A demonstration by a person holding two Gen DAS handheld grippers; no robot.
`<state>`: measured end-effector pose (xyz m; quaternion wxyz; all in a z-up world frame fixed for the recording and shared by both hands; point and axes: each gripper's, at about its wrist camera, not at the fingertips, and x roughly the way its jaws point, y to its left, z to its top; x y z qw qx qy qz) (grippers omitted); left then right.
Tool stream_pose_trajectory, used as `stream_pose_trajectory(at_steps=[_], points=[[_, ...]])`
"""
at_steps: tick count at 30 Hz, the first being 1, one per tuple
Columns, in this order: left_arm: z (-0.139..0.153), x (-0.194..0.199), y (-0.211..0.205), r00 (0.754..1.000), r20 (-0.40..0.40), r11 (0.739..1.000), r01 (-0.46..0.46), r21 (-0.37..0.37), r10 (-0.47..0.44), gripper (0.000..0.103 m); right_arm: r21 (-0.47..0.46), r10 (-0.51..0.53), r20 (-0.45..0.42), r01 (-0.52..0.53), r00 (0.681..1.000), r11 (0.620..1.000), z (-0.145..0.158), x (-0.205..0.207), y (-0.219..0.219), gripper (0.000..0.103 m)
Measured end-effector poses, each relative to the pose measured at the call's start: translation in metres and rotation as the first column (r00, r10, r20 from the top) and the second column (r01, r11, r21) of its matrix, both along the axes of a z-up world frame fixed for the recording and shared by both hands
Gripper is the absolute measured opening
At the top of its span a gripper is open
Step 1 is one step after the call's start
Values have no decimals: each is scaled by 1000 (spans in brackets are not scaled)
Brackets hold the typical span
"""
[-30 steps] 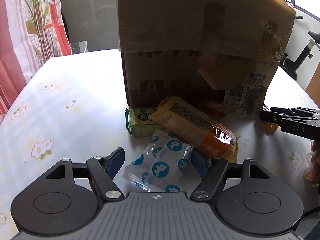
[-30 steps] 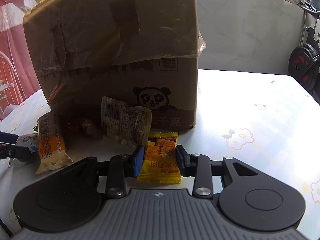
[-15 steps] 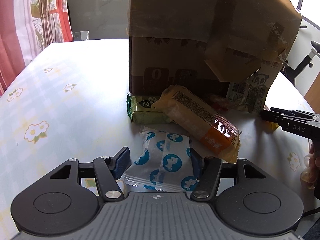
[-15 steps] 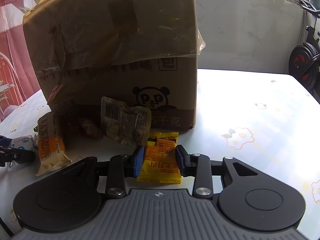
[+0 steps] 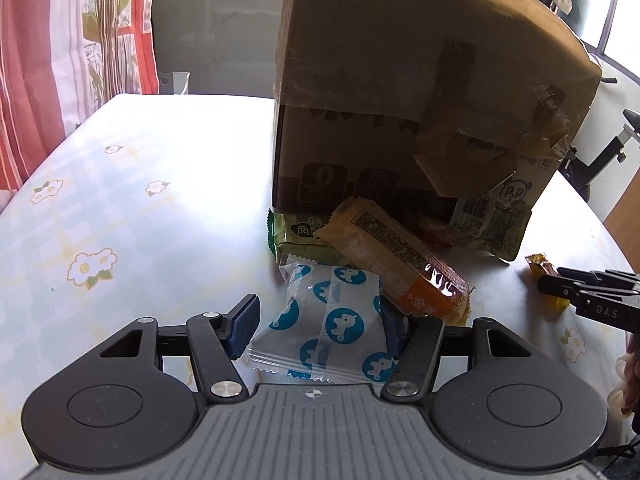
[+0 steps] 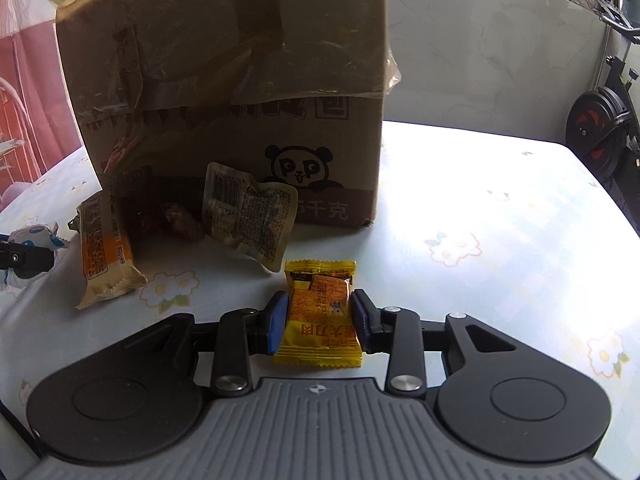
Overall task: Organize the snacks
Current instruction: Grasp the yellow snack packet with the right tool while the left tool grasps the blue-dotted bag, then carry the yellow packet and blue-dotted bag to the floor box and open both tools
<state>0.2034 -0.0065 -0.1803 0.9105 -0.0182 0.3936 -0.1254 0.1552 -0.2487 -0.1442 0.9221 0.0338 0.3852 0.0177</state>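
A white snack packet printed with blue circles (image 5: 324,320) is seen lying on the table (image 5: 140,208) between the jaws of the left gripper (image 5: 318,322); the right jaw is pressed against the packet's edge, while a narrow gap is left at the left jaw, so the jaws are spread around the packet and not yet clamped on it. Just beyond it, a long beige and orange bar wrapper (image 5: 400,260) is propped across a green packet (image 5: 296,236), both lying at the foot of a taped cardboard box (image 5: 400,100) printed with a panda. In the right wrist view, a yellow and orange snack packet (image 6: 320,312) is held flat on the table between the jaws of the right gripper (image 6: 319,322), both blue pads (image 6: 276,322) being pressed against its sides, so that the jaws are clenched on it. Its far end projects past the fingertips towards the box. A crinkled pale packet with printed text (image 6: 250,212) is leaned against the box front near the panda mark, with a small brown wrapped sweet (image 6: 180,222) beside it. A floral cloth is spread over the table. An exercise bike (image 6: 604,128) is seen beyond the table's far right edge.
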Motion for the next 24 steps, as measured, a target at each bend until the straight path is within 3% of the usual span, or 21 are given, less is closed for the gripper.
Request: stream_pose_trajectory(at_steps=[4, 7, 9, 11, 17, 20, 24], points=[[15, -3, 4, 999, 46, 1000, -11, -4, 11, 64, 73, -46, 21, 44, 999, 996, 15, -15, -14, 36], [36, -7, 8, 993, 116, 1000, -20, -3, 20, 64, 78, -38, 81, 31, 996, 996, 40, -22, -17, 36], [55, -10, 5, 981, 196, 999, -13, 37, 5, 64, 82, -28, 128, 17, 991, 996, 58, -21, -19, 36], [80, -11, 1, 958, 287, 999, 6, 54, -21, 64, 78, -13, 181, -1, 983, 997, 79, -17, -21, 36], [149, -2, -23, 882, 459, 994, 89, 55, -105, 65, 26, 62, 341, -75, 938, 997, 146, -2, -17, 36], [175, 15, -42, 858, 498, 991, 127, 38, -129, 65, -8, 100, 395, -105, 913, 994, 173, 14, -14, 36], [191, 51, -68, 862, 484, 985, 173, -4, -149, 65, -37, 123, 433, -119, 893, 992, 193, 45, -8, 36]])
